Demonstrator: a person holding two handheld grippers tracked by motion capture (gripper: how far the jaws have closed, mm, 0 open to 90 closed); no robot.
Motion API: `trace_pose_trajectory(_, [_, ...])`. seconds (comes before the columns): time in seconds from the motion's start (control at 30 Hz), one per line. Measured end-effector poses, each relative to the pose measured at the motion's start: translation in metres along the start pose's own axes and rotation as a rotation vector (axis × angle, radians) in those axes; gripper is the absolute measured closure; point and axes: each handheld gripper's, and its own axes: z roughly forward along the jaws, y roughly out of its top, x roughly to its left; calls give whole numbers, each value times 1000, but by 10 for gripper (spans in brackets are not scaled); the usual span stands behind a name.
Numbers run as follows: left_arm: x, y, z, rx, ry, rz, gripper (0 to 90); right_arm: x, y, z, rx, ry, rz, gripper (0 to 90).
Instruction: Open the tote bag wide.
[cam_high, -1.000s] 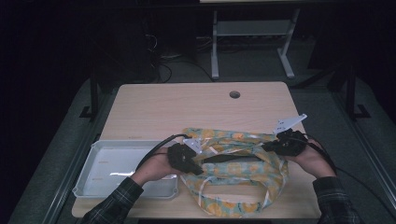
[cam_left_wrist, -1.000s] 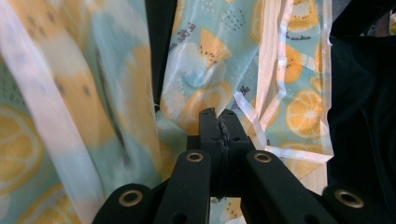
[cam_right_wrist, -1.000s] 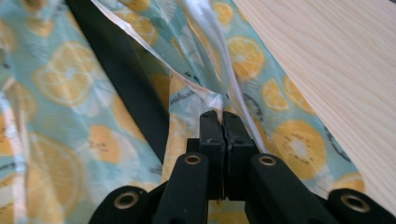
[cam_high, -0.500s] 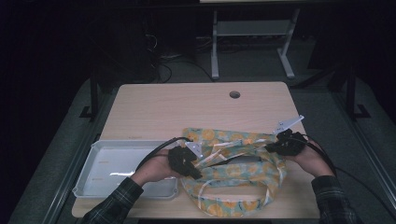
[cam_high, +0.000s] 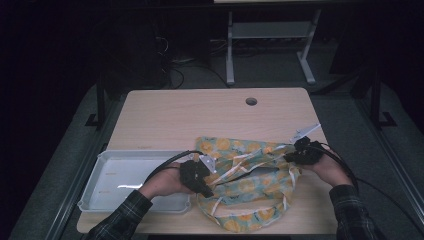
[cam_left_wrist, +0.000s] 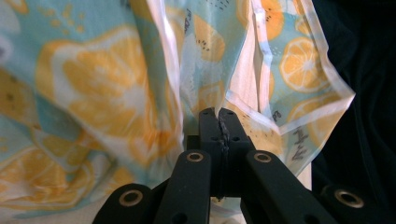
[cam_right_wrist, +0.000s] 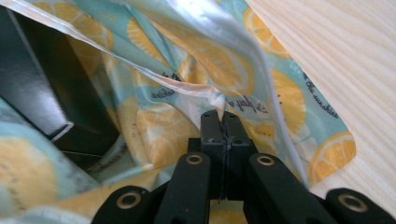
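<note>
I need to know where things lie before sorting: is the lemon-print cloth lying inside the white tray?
No, the lemon-print cloth lies on the wooden table beside the white tray, whose inside shows bare.

right gripper (cam_high: 292, 156) lowered slightly, lemon-print bag (cam_high: 250, 192) seemingly sagged flatter toward the table (cam_high: 200, 115)

Glossy lemon-print plastic bag (cam_high: 250, 187), matt pale wood table (cam_high: 200, 115), smooth white plastic tray (cam_high: 100, 175).

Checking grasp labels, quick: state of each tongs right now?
Left tongs: closed, pinching an edge of the lemon-print bag.
Right tongs: closed, pinching another edge of the same bag.
</note>
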Motion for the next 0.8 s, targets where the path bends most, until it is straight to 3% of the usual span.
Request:
trace_pose_trajectory(0.2, [0,0,0,-7,15,8,891,-2,-2,3,10,-6,21,867])
trace_pose_trajectory(0.33, [-2,0,-7,-66,33,4,789,-2,-2,-4,-17,9,54,750])
trace_pose_trajectory(0.5, [-5,3,-17,-105,47,22,707,1,-2,-20,-52,48,84,675])
trace_pose_trajectory(0.8, [-12,9,-32,-159,83,30,597,14,2,-47,-102,45,54,560])
